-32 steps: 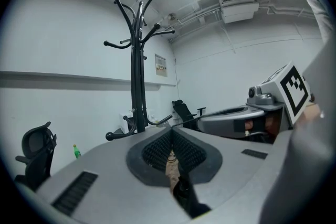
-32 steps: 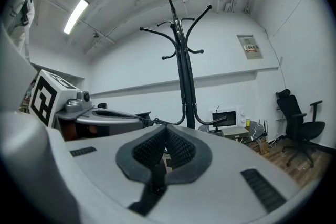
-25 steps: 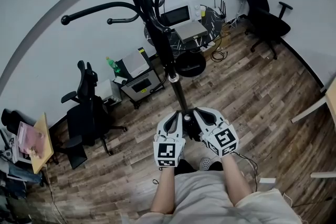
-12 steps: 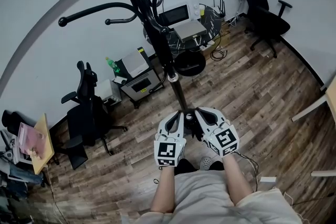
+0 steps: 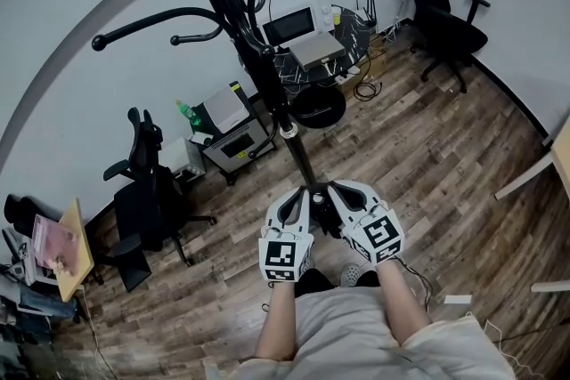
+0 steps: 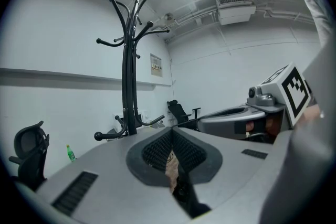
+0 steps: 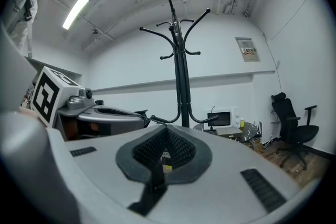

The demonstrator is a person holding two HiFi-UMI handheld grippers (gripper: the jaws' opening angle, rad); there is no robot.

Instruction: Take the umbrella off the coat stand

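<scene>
The black coat stand rises in front of me, with curved hooks at its top. It also shows in the left gripper view and the right gripper view. A second dark strip runs close along the pole; I cannot tell whether it is the umbrella. My left gripper and right gripper sit side by side near my body, just short of the stand's foot. Both point at the pole, shut and with nothing between the pads. The left gripper's own jaws and the right gripper's own jaws are pressed together.
A black office chair stands at the left and another at the far right. Behind the stand are a microwave, a round dark table, a black stool and low boxes. Cables lie on the wood floor.
None apart from a slight shift of the head view; both grippers stay shut in the same place.
</scene>
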